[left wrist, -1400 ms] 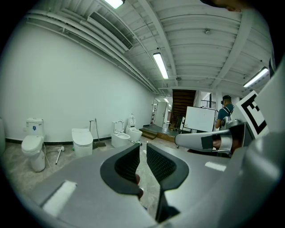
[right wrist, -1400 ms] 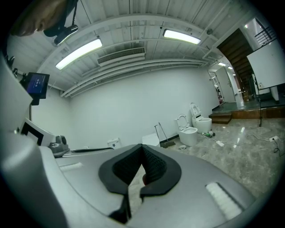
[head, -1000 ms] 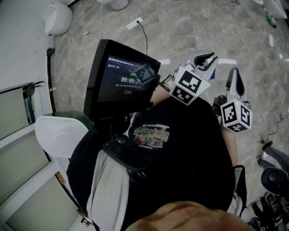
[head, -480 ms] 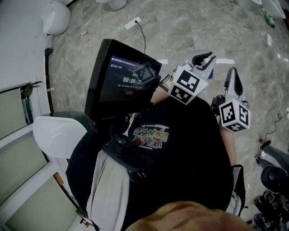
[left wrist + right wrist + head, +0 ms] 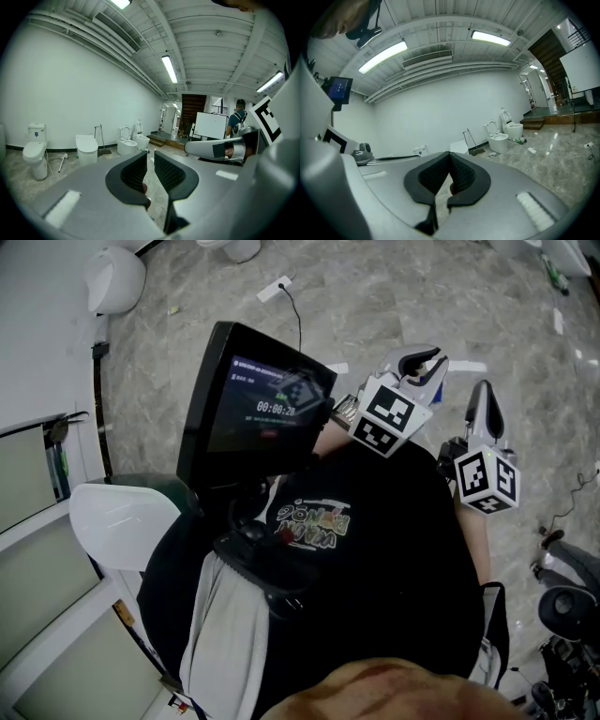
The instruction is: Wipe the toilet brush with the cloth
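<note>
Marble showroom floor point(image 5: 375, 296). Left tool point(image 5: 148, 159) narrowly parted, right tool point(image 5: 449, 157) closed, both empty, raised beside chest screen point(image 5: 262, 409); apparently idle, toilet brush and cloth unseen.

Left gripper point(image 5: 150, 157) ajar, right point(image 5: 449, 155) apparently closed

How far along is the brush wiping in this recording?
Nothing looks done. In hand: nothing. The left gripper has its jaws slightly apart and the right gripper has its jaws together, both empty. No cloth is in view. Fetching cloth and brush, then wiping, all remains.
</note>
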A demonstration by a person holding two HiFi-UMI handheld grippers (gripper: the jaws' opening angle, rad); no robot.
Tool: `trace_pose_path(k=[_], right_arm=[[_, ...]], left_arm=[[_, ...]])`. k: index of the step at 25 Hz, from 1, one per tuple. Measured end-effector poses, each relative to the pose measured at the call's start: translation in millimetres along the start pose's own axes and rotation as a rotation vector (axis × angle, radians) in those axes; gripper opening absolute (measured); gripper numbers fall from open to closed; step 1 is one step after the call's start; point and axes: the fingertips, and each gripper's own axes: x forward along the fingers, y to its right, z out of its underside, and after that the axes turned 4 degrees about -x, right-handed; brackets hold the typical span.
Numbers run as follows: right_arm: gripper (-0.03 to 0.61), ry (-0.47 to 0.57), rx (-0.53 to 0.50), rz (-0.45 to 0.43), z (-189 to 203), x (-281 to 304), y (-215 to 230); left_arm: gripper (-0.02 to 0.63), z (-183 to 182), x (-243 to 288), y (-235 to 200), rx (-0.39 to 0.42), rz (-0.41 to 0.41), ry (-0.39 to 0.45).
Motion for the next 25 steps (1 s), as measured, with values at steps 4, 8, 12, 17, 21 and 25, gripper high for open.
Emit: trace_pose_path(k=[4, 8, 12, 17, 21, 25], right_arm=[[0.002, 0.001, 0.003, 0.001, 0.2, 0.0, 0.0], [0.002, 0.003, 0.001, -0.003, -0.1, 0.2, -1.1], [0.002, 0.002, -0.002, -0.008, 0.0, 0.9, -2.1], [0.001, -0.001, -0.012, -0.012, -0.3, 1.7, -2.7], [0.002, -0.001, -0.015, -0.016, -0.5, 2.0, -2.7], [0.002, 0.0, -0.013, -0.014, 0.4, 1.5, -1.3]], left_arm=[[0.049, 0.2, -0.3, 0.1, 0.003, 0.0, 0.0], [0.05, 0.4, -0.5, -0.4, 0.002, -0.002, -0.001], [0.05, 0.4, -0.7, -0.9, 0.002, -0.003, -0.002], [0.049, 0.6, 0.0, -1.4, -0.001, -0.003, -0.001], [0.049, 0.7, 1.1, -0.7, 0.0, -0.001, -0.002], [0.049, 1.5, 1.9, 0.7, 0.004, 0.003, -0.004]])
